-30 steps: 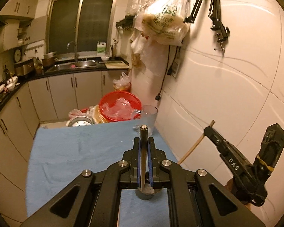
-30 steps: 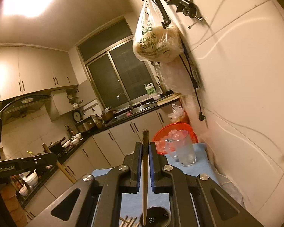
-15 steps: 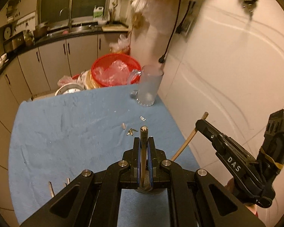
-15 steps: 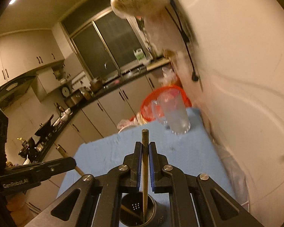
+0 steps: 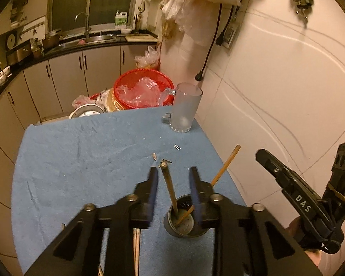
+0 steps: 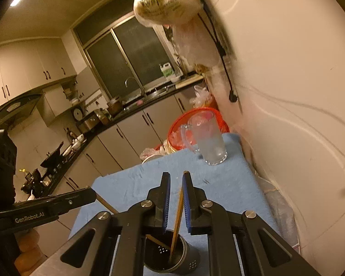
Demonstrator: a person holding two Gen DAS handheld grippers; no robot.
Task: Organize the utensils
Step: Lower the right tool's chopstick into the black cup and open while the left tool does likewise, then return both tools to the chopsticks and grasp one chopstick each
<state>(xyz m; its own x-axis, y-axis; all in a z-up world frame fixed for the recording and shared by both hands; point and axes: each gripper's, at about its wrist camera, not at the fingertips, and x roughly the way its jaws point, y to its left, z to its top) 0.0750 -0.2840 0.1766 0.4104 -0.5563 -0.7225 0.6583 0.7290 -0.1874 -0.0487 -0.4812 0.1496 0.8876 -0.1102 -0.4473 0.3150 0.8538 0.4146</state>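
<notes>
A dark perforated metal utensil holder [image 5: 186, 220] stands on the blue cloth [image 5: 80, 161] near the front. Two wooden chopsticks stand in it: one [image 5: 169, 186] leans between my left gripper's open jaws, the other [image 5: 225, 165] leans right. My left gripper [image 5: 173, 172] is open just above the holder. In the right wrist view the holder [image 6: 170, 253] sits below my right gripper [image 6: 176, 177], which is open, with a chopstick [image 6: 179, 204] leaning loosely against its right finger. The right gripper's body [image 5: 310, 207] shows at the right in the left wrist view.
A frosted glass mug [image 5: 184, 108] stands at the cloth's far right corner by the tiled wall. A red basket [image 5: 142, 87] with plastic bags sits behind the table. More chopsticks [image 5: 136, 248] lie on the cloth under my left gripper. Small scraps [image 5: 164, 159] lie mid-cloth.
Both grippers have opened and let go of their chopsticks, which now stand in the holder. Both views have tilted down toward the table.
</notes>
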